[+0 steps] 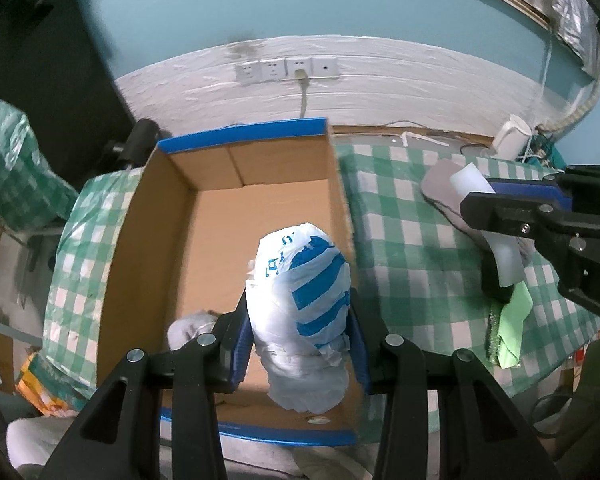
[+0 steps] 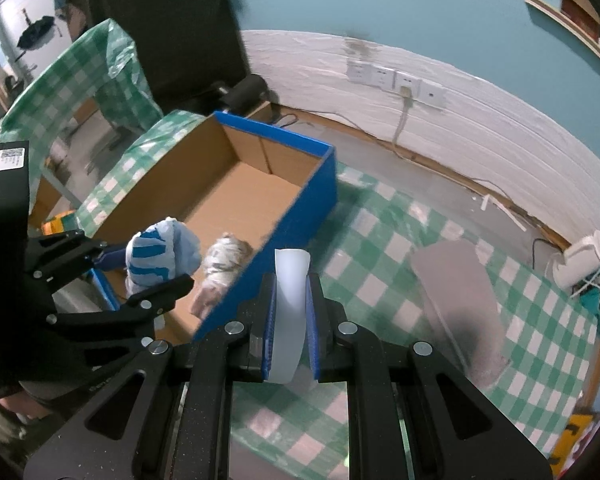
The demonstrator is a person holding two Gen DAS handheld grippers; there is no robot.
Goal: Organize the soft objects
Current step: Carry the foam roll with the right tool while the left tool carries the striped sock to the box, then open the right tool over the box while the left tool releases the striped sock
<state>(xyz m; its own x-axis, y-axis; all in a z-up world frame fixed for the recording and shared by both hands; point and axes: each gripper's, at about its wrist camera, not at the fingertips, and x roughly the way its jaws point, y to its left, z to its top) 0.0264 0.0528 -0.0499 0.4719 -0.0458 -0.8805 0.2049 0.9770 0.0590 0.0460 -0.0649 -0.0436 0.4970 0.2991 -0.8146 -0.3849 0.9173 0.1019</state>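
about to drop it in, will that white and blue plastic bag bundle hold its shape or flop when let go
The white and blue striped plastic bag bundle looks crumpled and soft, bulging past the left gripper, so it will probably sag and spread rather than stay upright. It seems light for its bulk. Over the open brown cardboard box with blue edges, it should land quietly without rolling far.

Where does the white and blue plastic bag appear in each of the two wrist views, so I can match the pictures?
Left wrist view: the plastic bag is low in the centre, clamped in the left gripper above the cardboard box.
Right wrist view: the plastic bag is at mid-left, between the left gripper's fingers, over the box's near end.
Shared landmark: the wall sockets.
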